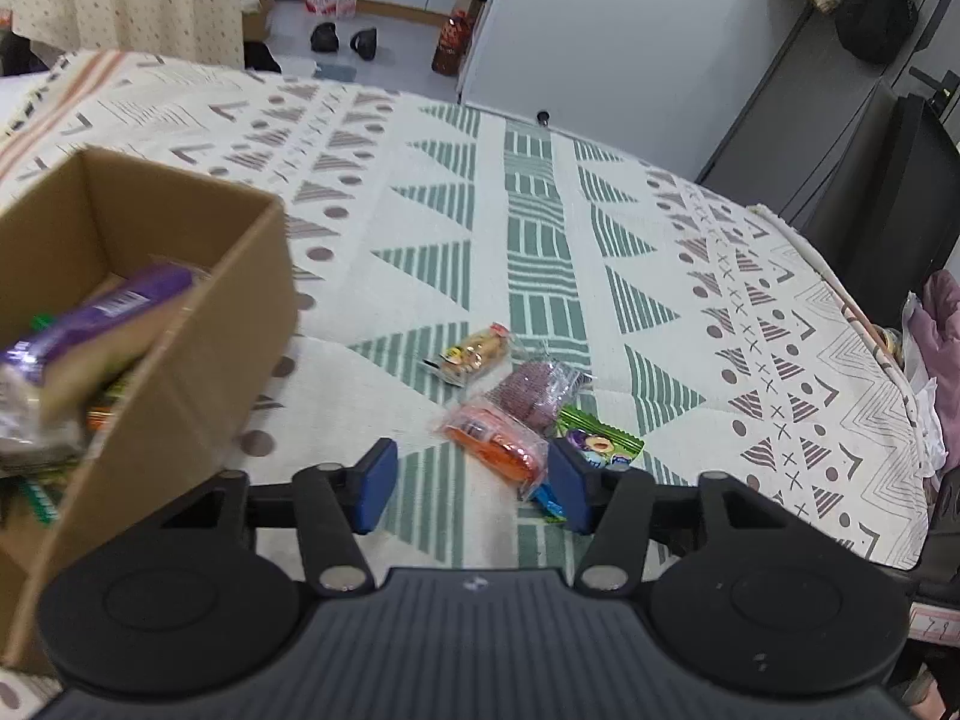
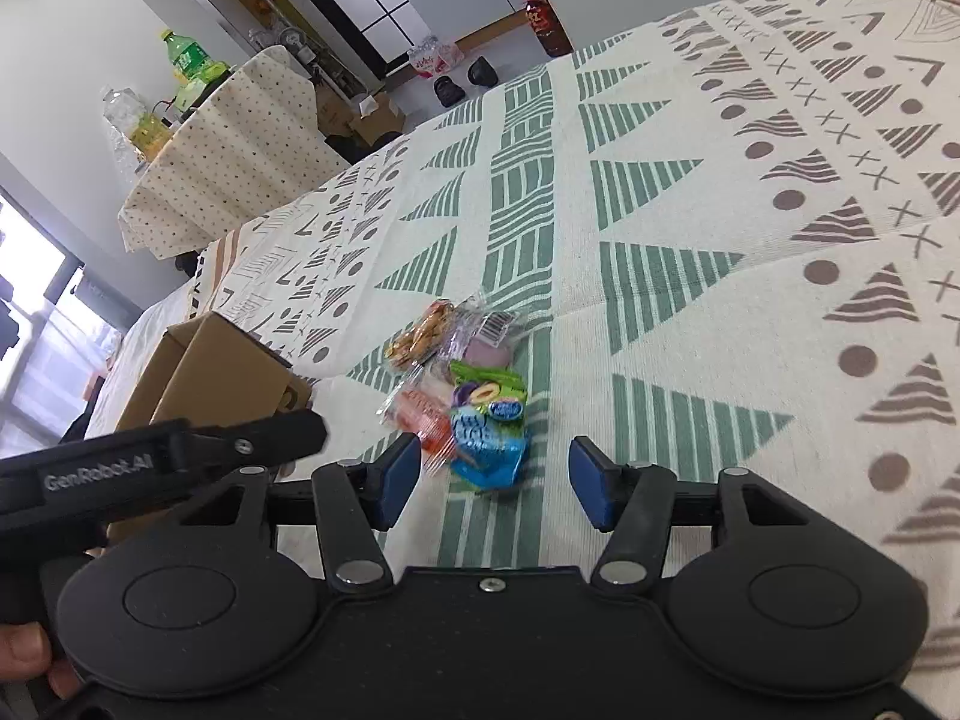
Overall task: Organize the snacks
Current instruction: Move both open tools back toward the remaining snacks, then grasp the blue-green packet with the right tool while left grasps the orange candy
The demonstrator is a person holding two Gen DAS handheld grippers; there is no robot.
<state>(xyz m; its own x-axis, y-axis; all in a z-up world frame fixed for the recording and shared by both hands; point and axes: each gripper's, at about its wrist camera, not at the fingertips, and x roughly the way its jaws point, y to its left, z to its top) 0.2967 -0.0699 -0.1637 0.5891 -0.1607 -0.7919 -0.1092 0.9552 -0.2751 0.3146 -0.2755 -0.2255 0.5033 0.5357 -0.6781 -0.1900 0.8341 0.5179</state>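
— Where are the snacks?
— Four lie clustered, touching: orange packet (image 1: 495, 443), pink-purple one (image 1: 536, 391), green-blue candy bag (image 2: 489, 426), cookie pack (image 1: 476, 353).
— And the cardboard box (image 1: 198, 324)?
— Open, holding a purple packet (image 1: 102, 315).

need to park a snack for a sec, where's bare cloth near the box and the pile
Bare cloth lies between the cardboard box and the snack pile, and right of the pile toward the table edge. The packets overlap, and the box already holds packets.
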